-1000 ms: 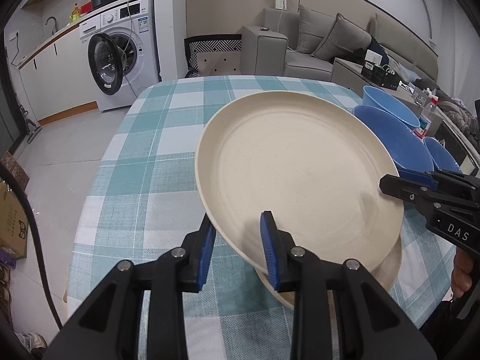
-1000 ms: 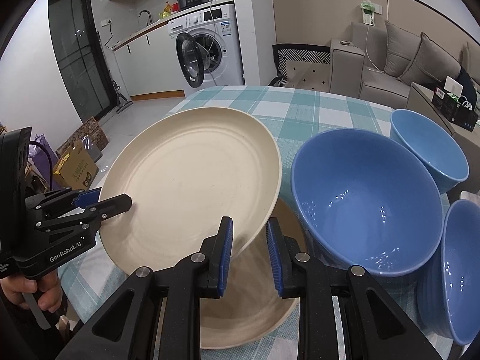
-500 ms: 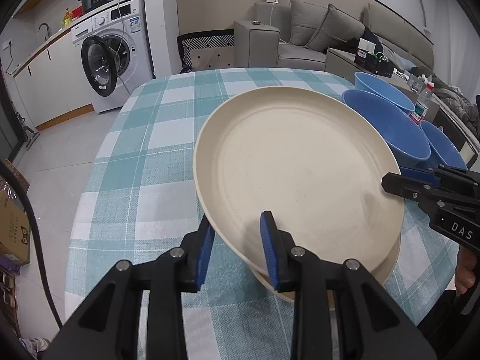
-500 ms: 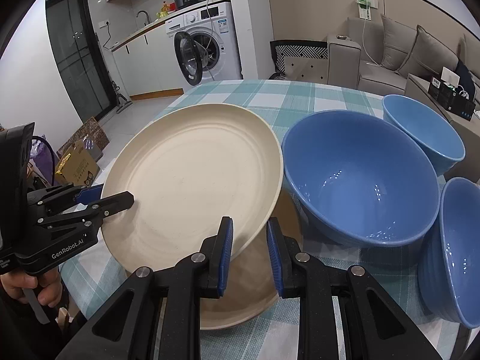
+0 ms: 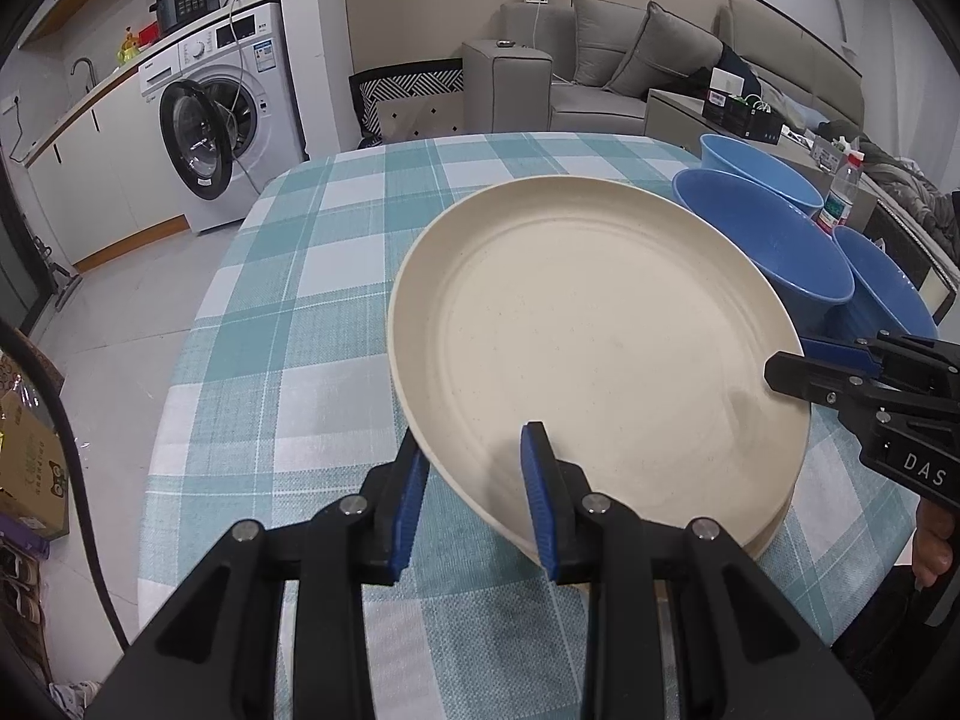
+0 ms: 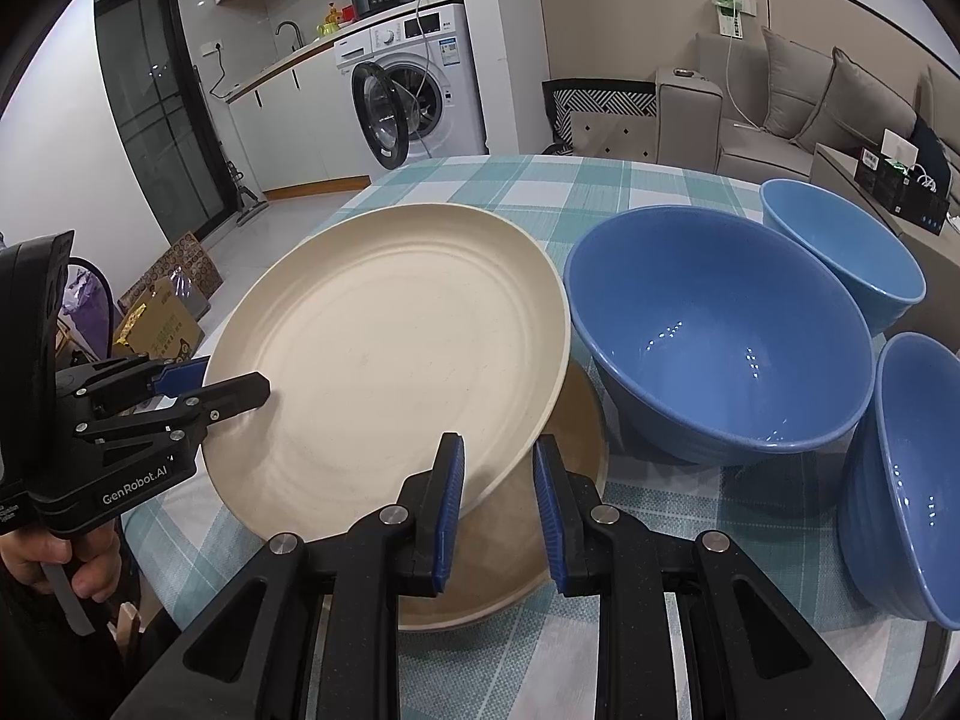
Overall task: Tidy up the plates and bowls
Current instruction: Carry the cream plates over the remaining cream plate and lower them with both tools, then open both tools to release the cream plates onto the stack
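A cream plate [image 5: 600, 330] [image 6: 384, 348] hangs tilted just above a second cream plate [image 6: 528, 540] [image 5: 774, 531] that lies on the checked tablecloth [image 5: 288, 330]. My left gripper [image 5: 474, 450] [image 6: 228, 381] is shut on the held plate's near-left rim. My right gripper [image 6: 498, 456] [image 5: 786, 360] is shut on its opposite rim, one finger above and one below. Three blue bowls stand to the right: a large one [image 6: 720, 330] beside the plates, one behind it [image 6: 840, 252] and one at the table's right edge [image 6: 906, 480].
The table's left half [image 5: 270, 240] shows only cloth. Beyond it are a washing machine [image 5: 222, 120] with its door open, a grey sofa [image 5: 630, 72] and a water bottle [image 5: 840, 192]. Cardboard boxes [image 5: 24, 468] stand on the floor at the left.
Both views have shifted slightly. In the left wrist view the held plate now covers more of the plate beneath it. Both grips are unchanged.
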Available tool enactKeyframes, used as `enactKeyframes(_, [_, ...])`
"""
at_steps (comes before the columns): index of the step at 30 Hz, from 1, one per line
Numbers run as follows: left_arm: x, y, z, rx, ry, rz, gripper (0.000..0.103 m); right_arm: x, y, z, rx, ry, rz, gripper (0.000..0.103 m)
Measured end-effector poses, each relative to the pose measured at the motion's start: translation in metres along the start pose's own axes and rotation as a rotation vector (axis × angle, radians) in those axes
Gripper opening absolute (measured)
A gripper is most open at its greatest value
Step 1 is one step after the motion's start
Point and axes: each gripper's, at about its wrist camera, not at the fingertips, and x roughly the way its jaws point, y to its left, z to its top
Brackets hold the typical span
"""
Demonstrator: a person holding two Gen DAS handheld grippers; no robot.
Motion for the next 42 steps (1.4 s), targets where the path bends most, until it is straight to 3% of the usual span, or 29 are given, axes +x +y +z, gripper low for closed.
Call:
enactKeyframes(33, [0.012,-0.031,-0.015,0.125,0.081,0.025,0.035,0.006,-0.005,-0.029,-0.002,0.078,-0.067,0.025])
enactKeyframes(42, [0.014,-0.035,-0.017,0.154,0.093,0.041,0.040,0.007,-0.003,-0.031,-0.031,0.082,-0.077,0.030])
